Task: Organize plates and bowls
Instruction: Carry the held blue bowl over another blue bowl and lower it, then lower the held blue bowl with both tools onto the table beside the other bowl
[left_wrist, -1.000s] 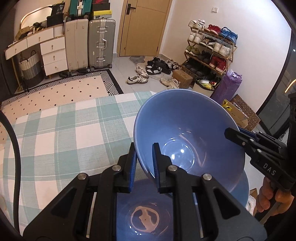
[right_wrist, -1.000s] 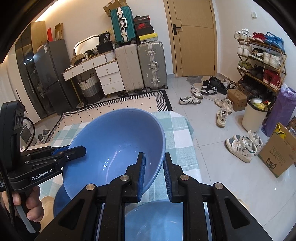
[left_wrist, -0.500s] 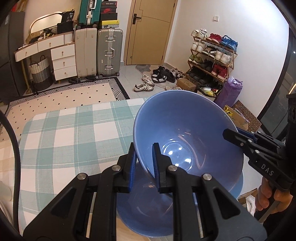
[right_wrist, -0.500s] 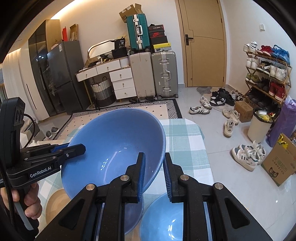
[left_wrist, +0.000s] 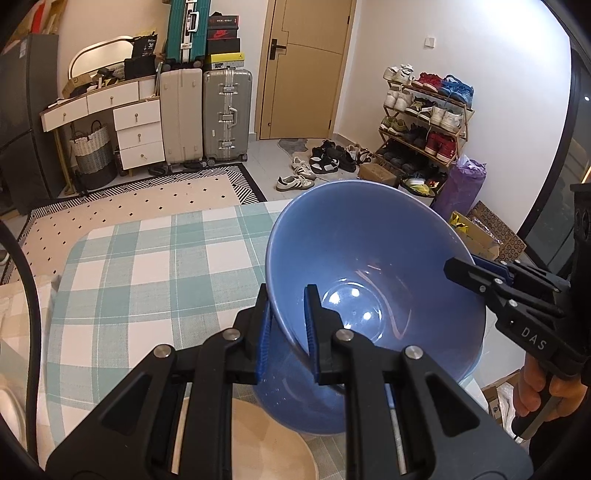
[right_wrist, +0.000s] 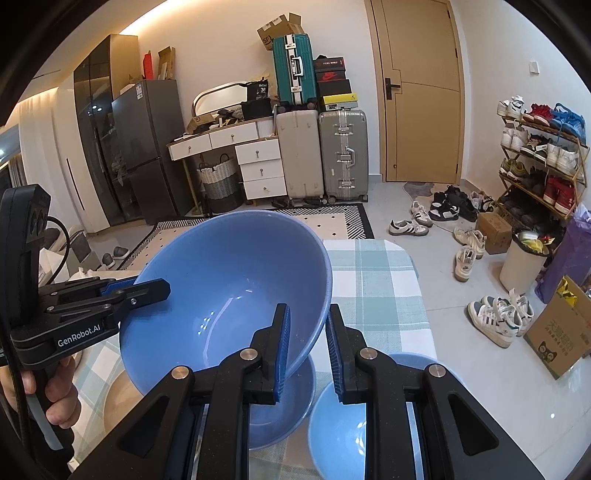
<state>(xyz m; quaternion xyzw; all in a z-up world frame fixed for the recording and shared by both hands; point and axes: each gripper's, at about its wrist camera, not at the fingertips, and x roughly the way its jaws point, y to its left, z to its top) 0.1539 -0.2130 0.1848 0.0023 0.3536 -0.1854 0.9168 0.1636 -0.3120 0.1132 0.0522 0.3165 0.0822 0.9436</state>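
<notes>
A large blue bowl (left_wrist: 369, 266) hangs tilted above the checked table (left_wrist: 147, 277), held by two sides of its rim. My left gripper (left_wrist: 286, 291) is shut on the near-left rim, one finger inside and one outside. My right gripper (left_wrist: 458, 267) is shut on the opposite rim. In the right wrist view that same bowl (right_wrist: 229, 280) is pinched by my right gripper (right_wrist: 306, 310), with my left gripper (right_wrist: 162, 286) on its far rim. Beneath it sits a second blue bowl (right_wrist: 284, 413), partly hidden. A third blue bowl (right_wrist: 351, 435) stands to the right of that one.
A beige plate (left_wrist: 266, 443) lies on the table by the lower bowl, also seen as the plate (right_wrist: 118, 402) at lower left. The table's far edge (right_wrist: 380, 247) drops to a floor strewn with shoes (right_wrist: 406, 227). A cardboard box (right_wrist: 557, 332) stands at the right.
Both grippers have lifted the blue bowl and drawn it back. The bowl beneath shows more, the beige plate and the third bowl have come into view, and more of the table is visible.
</notes>
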